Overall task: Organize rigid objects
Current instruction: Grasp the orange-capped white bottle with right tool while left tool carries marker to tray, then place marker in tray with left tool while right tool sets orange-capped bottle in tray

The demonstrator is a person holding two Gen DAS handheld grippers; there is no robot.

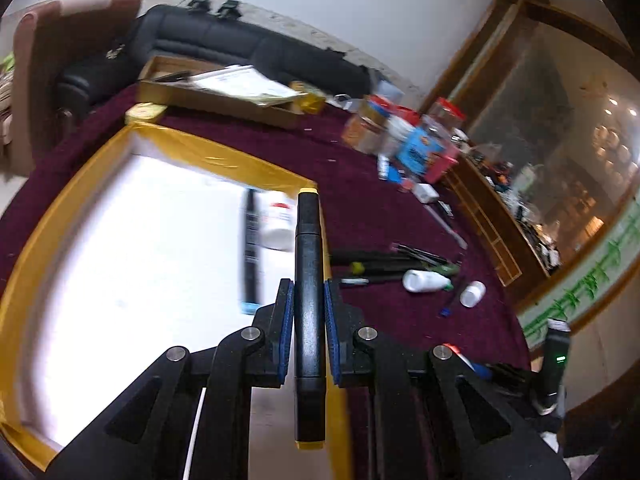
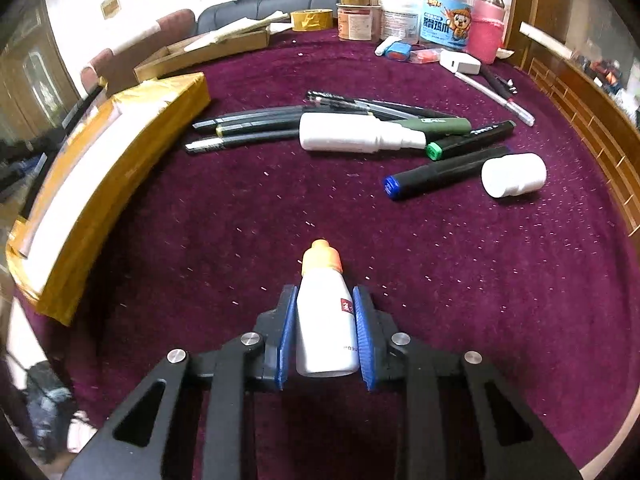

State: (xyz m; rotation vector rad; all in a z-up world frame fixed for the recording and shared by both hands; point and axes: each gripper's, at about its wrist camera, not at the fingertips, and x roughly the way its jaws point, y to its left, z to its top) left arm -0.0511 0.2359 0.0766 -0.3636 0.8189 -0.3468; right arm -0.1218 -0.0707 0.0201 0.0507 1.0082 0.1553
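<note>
In the left wrist view my left gripper is shut on a black marker with yellow ends, held above the corner of a yellow-taped box. A black marker and a white bottle lie on the box's white bottom. In the right wrist view my right gripper is shut on a small white bottle with an orange cap, low over the purple cloth. Beyond it lie several dark pens, a long white bottle, a green-capped marker, a blue-capped marker and a short white bottle.
The yellow-taped box stands at the left of the cloth. Jars and tubs, a yellow tape roll and a flat cardboard box crowd the far edge. A wooden rail borders the right side.
</note>
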